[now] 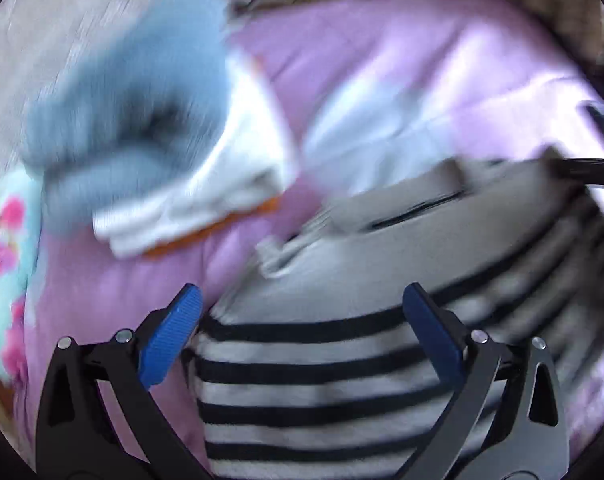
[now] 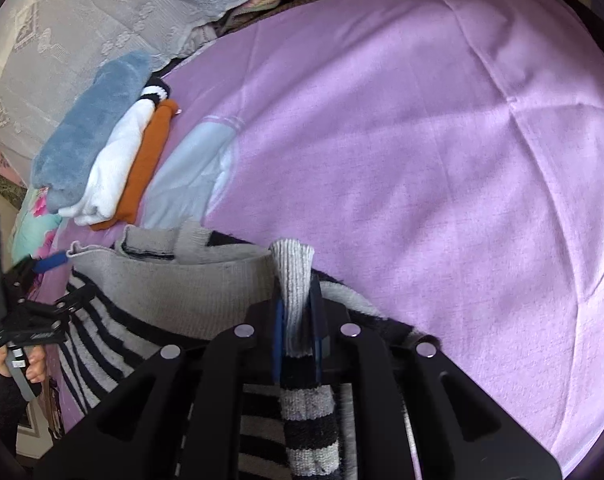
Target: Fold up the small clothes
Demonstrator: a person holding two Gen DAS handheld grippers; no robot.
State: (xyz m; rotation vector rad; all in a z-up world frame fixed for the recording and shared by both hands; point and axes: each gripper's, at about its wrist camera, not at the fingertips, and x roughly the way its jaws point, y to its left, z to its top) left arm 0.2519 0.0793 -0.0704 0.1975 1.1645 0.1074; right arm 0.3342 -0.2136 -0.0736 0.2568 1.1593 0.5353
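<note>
A grey sweater with black stripes lies on the lilac sheet, its plain grey upper part toward the far side. My left gripper hangs open just above the striped part, its blue pads wide apart with nothing between them. That view is blurred by motion. In the right wrist view my right gripper is shut on a bunched grey ribbed fold of the sweater, lifting it off the lilac sheet. The left gripper shows at the left edge beside the sweater's hem.
A pile of folded clothes sits at the left: a fluffy blue piece, a white one, an orange one. A pale blue garment lies flat beside them. A lace cover lies behind. A floral cloth is at the left edge.
</note>
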